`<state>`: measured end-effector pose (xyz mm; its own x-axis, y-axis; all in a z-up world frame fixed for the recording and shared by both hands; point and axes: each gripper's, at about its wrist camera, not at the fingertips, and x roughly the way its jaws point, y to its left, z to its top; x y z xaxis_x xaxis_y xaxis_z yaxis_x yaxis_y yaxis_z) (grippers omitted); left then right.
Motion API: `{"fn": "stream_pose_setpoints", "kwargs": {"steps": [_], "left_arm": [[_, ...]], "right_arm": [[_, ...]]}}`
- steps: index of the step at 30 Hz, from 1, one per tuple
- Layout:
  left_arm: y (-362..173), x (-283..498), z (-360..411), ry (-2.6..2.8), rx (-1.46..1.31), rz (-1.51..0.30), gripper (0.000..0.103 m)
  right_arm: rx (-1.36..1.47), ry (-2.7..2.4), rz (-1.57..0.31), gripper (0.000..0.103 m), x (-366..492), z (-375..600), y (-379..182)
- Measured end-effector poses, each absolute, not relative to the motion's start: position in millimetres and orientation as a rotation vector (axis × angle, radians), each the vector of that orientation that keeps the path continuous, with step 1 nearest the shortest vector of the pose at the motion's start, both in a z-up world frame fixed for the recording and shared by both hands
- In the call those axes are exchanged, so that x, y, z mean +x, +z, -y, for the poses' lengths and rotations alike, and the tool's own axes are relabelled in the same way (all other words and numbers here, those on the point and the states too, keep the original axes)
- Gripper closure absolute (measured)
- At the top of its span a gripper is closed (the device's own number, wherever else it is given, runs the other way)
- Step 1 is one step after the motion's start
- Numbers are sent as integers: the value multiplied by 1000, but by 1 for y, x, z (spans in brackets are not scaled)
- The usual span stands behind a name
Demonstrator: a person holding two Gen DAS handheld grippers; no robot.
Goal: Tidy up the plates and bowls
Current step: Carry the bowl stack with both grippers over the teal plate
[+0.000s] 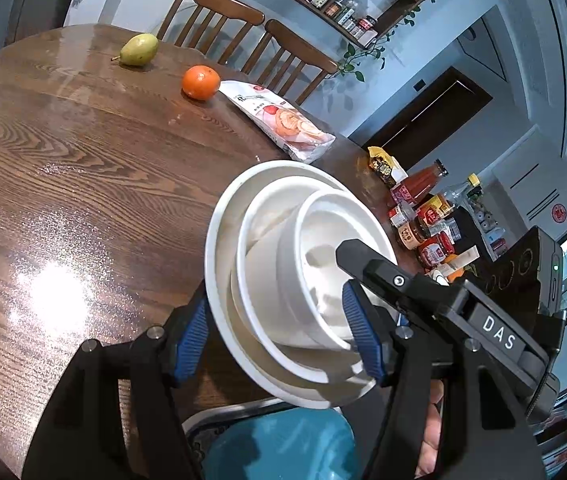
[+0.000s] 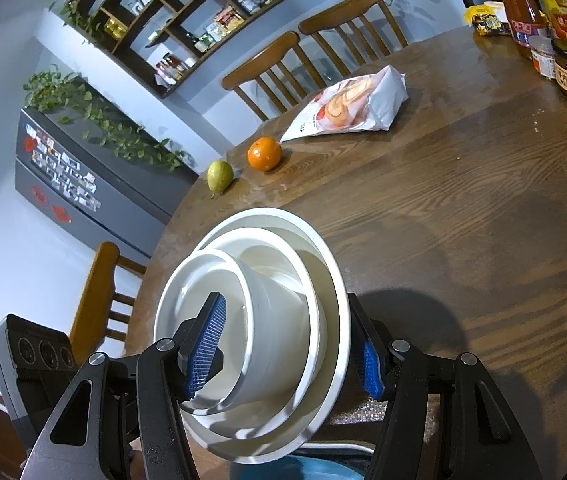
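Three white bowls sit nested as one stack [image 1: 267,208], tilted and lifted just above the near edge of the wooden table [image 1: 83,180]. My left gripper [image 1: 275,340] is shut on the stack, one blue pad outside the largest bowl and the other against the smallest. A black finger [image 1: 357,256] of my right gripper reaches into the smallest bowl from the right. In the right wrist view the same stack [image 2: 315,248] fills the lower middle. My right gripper [image 2: 289,356] is shut on it, left pad [image 2: 207,344] inside the smallest bowl, right pad [image 2: 371,368] outside the largest.
A pear [image 1: 138,49], an orange [image 1: 200,82] and a snack bag [image 1: 279,120] lie at the table's far side. Jars and bottles [image 1: 423,220] crowd one end. Wooden chairs [image 1: 219,12] stand behind, another chair [image 2: 99,292] at the side. A teal round thing [image 1: 283,440] lies below the stack.
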<state>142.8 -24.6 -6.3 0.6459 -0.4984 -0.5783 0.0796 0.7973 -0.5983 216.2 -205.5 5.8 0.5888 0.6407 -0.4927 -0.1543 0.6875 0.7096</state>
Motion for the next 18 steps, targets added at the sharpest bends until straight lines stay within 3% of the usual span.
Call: {"fn": "stream_pose_setpoints", "kwargs": {"steps": [18], "left_arm": [[-3, 128, 28, -372, -561, -794, 40]], "right_arm": [[664, 495, -773, 41, 196, 210, 12]]}}
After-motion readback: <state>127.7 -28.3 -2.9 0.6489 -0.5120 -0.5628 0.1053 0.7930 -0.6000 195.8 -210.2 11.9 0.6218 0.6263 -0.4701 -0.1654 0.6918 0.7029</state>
